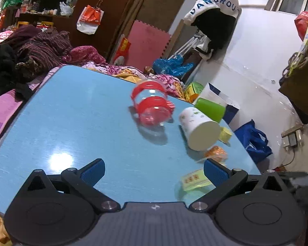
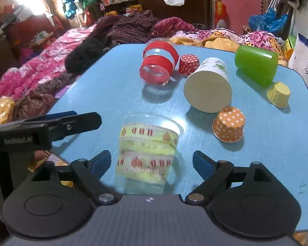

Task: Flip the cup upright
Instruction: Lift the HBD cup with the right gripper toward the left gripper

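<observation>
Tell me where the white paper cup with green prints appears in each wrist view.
Left wrist view: white paper cup with green prints, right of centre, on its side.
Right wrist view: same cup, upper centre-right.
Shared landmark: green plastic cup lying just beyond it.
</observation>
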Available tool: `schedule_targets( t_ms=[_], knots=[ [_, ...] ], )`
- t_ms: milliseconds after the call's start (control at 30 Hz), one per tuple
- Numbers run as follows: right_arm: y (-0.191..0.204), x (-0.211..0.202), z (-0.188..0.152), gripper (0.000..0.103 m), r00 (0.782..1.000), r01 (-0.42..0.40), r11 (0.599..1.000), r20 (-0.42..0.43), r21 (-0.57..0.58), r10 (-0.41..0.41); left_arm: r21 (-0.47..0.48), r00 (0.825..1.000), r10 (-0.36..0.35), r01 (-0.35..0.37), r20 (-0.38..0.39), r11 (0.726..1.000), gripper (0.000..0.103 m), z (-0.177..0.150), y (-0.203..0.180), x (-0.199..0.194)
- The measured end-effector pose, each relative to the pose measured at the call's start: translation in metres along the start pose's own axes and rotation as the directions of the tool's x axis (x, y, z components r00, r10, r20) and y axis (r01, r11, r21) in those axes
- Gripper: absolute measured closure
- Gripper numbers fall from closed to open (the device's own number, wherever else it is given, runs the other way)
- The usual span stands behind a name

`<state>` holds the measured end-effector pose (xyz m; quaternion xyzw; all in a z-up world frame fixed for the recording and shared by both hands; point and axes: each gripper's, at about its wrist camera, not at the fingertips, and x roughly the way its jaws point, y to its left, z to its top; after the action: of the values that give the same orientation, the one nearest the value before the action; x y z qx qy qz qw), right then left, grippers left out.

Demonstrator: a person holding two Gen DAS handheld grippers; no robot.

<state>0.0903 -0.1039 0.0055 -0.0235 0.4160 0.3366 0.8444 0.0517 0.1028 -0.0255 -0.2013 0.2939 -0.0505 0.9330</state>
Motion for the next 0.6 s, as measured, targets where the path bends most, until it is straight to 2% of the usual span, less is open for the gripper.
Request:
schedule_targets(
  t_ms=[167, 367, 600],
  knots=[
    [-0.013, -0.013, -0.015, 0.009, 0.999, -0.037, 0.999, 0.016, -0.023, 0.037, 0.042, 0.998, -0.025, 0.027, -0.054, 0.999, 0.0, 0.002, -0.035, 0.01],
    [-0.022, -0.014, -0.021, 0.009, 0.998, -0.065, 0.996, 0.018, -0.057, 0.066, 0.125, 0.989, 0.033, -0.014, -0.147, 0.992, 0.005, -0.003, -0.076, 0.04],
    [-0.032, -0.017, -0.027, 0.009, 0.996, -0.088, 0.995, 0.012, -0.042, 0.088, 0.134, 0.98, 0.063, -0.038, -0.188, 0.99, 0.013, 0.0, -0.088, 0.059]
  ],
)
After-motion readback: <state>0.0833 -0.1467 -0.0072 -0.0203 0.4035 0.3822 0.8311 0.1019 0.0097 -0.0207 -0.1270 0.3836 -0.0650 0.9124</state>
